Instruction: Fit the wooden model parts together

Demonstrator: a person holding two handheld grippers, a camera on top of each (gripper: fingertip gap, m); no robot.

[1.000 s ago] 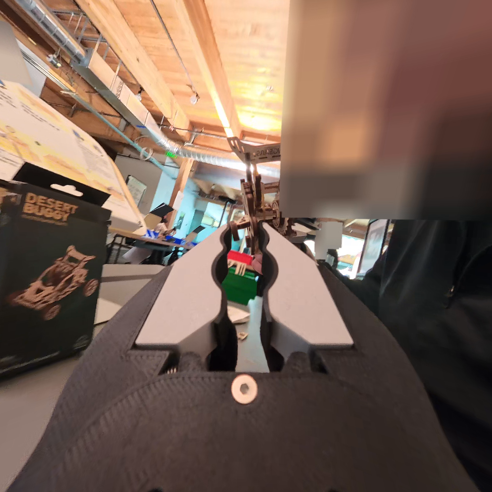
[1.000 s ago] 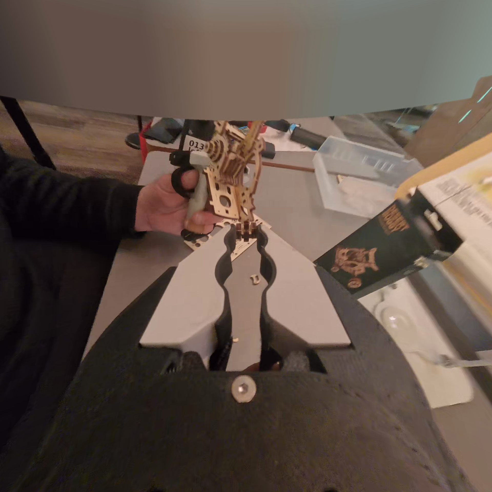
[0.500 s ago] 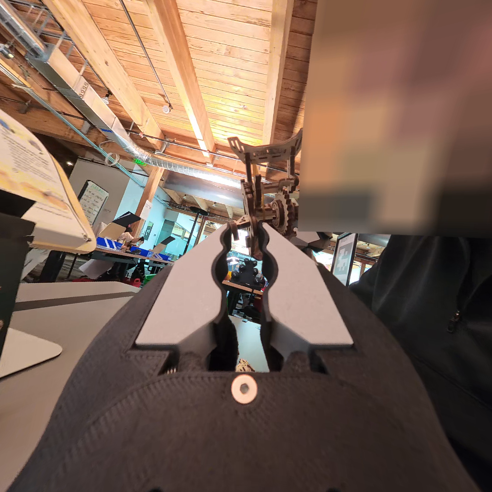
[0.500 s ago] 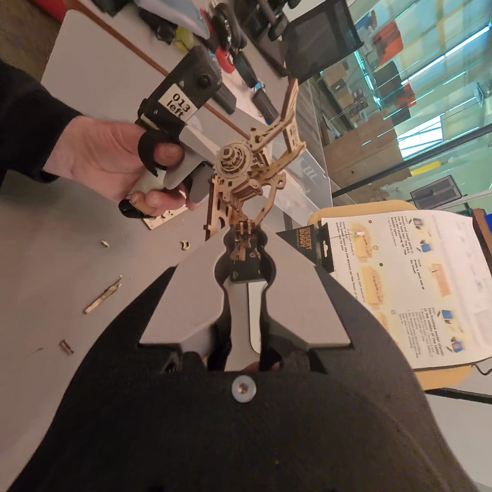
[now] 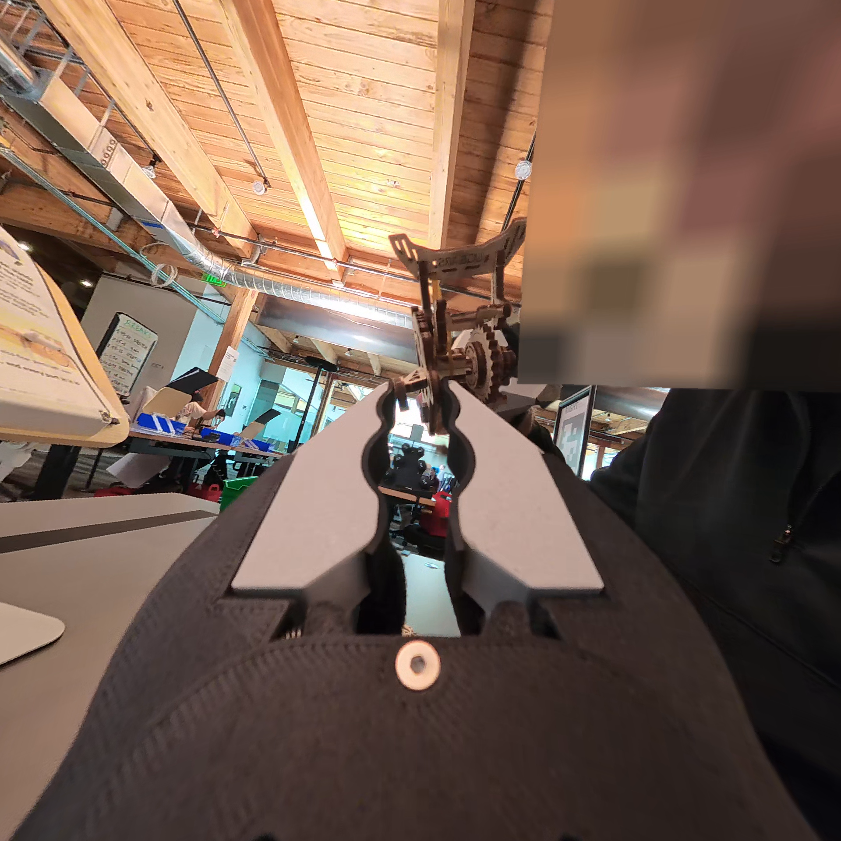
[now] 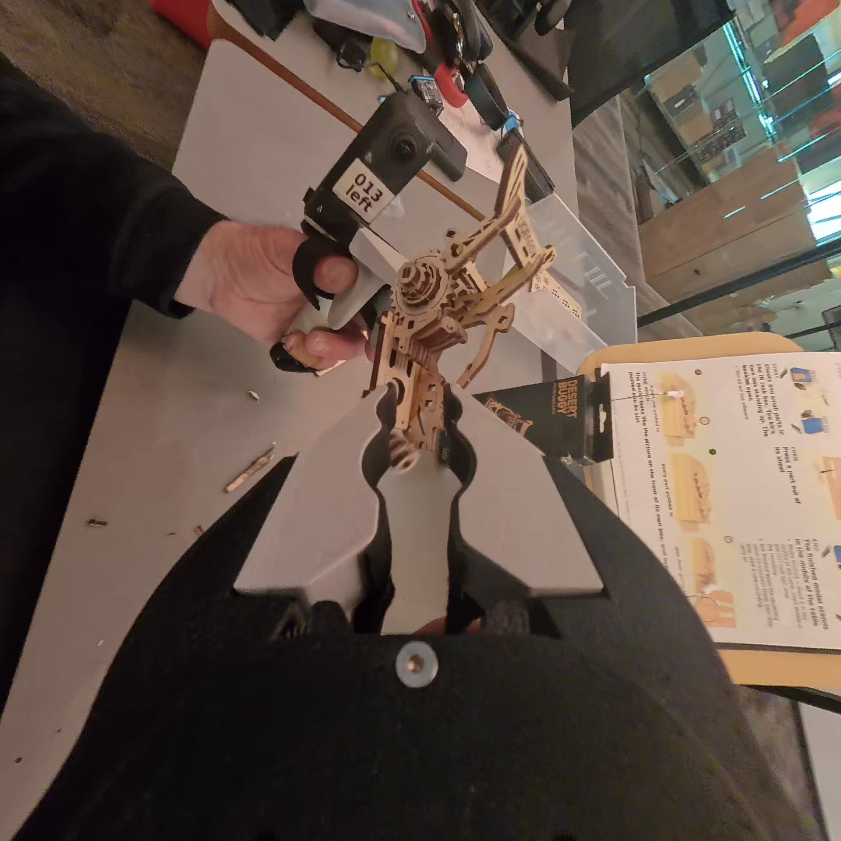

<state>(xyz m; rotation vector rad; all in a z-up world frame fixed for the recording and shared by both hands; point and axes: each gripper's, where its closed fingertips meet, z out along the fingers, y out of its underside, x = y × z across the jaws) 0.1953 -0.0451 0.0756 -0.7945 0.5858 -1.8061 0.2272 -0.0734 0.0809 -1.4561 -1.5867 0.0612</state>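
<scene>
A dark box (image 6: 553, 421) stands beside an instruction sheet (image 6: 728, 496) near a clear bin (image 6: 587, 277).

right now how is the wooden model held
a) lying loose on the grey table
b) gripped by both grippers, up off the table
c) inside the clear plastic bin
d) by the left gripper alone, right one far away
b: in the right wrist view the wooden model is up off the grey table, with the right gripper closing its jaws on the lower end and the left gripper clamping its side.
</scene>
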